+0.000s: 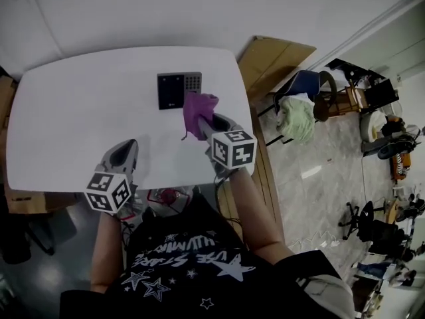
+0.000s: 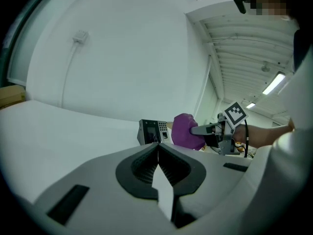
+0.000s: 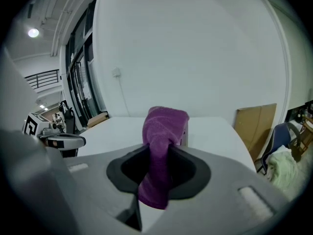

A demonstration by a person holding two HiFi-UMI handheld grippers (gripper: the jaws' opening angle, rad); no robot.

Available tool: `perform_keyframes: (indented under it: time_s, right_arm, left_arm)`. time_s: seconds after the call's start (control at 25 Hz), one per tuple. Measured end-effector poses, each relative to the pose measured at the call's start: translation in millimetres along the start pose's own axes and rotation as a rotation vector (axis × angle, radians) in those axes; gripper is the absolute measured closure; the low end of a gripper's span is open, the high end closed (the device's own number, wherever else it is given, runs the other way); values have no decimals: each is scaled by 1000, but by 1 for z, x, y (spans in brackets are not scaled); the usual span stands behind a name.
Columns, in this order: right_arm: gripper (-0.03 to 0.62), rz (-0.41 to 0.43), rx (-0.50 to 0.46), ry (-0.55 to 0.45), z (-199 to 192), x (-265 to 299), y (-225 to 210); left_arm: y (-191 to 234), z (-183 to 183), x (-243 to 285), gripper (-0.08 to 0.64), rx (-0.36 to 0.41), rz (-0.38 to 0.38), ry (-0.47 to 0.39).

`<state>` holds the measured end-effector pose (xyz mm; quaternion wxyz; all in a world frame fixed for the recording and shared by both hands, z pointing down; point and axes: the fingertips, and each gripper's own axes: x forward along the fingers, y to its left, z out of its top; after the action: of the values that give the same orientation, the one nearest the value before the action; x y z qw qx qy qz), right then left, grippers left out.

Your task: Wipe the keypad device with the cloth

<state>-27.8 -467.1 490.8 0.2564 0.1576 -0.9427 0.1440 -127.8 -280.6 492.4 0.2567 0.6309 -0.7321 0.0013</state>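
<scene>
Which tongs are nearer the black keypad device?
Right. The right tongs, gripping the purple cloth, are just beside the black keypad device; the left tongs hang farther back, to its left.

From the right gripper's (image 1: 207,121) own camera, the cloth (image 3: 159,146) pinched between its jaws blocks almost the whole keypad device (image 3: 185,133) straight ahead, only a thin sliver peeks out just past the cloth's right side. In the head view the cloth bunches over that gripper's jaw tips and covers the device's corner nearest them, and the keys are way too small to read.
</scene>
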Motion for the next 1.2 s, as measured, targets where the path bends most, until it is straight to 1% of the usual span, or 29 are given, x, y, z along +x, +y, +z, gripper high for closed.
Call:
perform_keyframes:
  time_s: [0.2, 0.4, 0.56, 0.68, 0.8, 0.96, 1.2]
  right_arm:
    - [494, -77, 25, -23, -9, -26, 29]
    - [494, -134, 53, -46, -28, -53, 65]
    - [494, -184, 81, -67, -46, -70, 94]
    - [494, -219, 105, -59, -68, -85, 104]
    - [494, -241, 129, -44, -86, -101, 102]
    - [494, -250, 143, -42, -96, -116, 102]
    - [494, -227, 158, -61, -105, -126, 100]
  left_arm:
    - [1, 0, -22, 552, 40, -90, 8]
    - [3, -9, -57, 551, 63, -151, 7]
    - [11, -24, -83, 551, 96, -203, 32]
    - [11, -38, -93, 552, 99, -233, 50]
    - [0, -44, -93, 552, 96, -253, 63]
    - [-16, -52, -97, 551, 94, -275, 79]
    - [-34, -59, -102, 552, 97, -259, 75]
